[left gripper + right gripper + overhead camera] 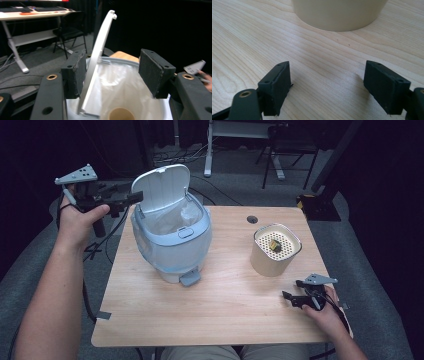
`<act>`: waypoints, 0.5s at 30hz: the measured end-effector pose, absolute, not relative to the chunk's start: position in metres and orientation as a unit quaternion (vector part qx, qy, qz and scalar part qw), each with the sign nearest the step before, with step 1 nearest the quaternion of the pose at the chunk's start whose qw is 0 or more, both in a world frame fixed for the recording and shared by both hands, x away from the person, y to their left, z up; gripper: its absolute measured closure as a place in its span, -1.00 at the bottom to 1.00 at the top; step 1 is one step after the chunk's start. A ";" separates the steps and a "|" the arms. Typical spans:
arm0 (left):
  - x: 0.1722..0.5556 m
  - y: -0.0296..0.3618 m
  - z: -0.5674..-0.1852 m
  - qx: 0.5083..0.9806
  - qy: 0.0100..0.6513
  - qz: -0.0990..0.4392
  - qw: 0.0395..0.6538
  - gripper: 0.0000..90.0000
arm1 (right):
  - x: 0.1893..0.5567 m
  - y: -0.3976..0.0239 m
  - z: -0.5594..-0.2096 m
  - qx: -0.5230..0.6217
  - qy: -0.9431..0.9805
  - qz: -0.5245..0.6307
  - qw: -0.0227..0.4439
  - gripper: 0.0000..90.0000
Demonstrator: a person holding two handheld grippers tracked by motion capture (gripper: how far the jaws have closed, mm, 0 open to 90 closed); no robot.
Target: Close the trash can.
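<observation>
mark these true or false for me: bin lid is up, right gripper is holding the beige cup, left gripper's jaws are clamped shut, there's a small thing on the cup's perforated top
1. The pedal bin has its lid up. True.
2. The right gripper holds the beige container. False: its jaws stand open and empty over the table, short of the container.
3. The left gripper is clamped shut. False: its jaws stand apart around the lid's edge, and no squeeze is visible.
4. A small dark object lies on the container's perforated top. True.
</observation>
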State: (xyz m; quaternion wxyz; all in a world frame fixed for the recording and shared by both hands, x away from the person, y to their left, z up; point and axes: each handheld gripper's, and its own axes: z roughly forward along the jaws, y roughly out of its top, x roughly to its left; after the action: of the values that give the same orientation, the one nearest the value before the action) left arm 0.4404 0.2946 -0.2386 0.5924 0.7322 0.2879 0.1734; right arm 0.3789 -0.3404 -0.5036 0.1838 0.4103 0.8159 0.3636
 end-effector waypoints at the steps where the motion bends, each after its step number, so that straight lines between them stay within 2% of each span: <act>1: 0.440 0.295 -0.239 0.732 0.288 0.173 0.592 -0.11 | 0.379 -0.340 -0.504 0.410 0.816 0.364 0.184 -0.51; 15: 0.412 0.255 -0.257 0.775 0.256 0.119 0.566 -0.05 | 0.379 -0.340 -0.504 0.410 0.816 0.364 0.184 -0.51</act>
State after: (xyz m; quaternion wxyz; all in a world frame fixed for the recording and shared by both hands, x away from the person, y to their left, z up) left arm 0.4119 0.2546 -0.2575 0.5660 0.7747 0.2555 0.1191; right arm 0.3789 -0.3404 -0.5037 0.1838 0.4100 0.8158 0.3641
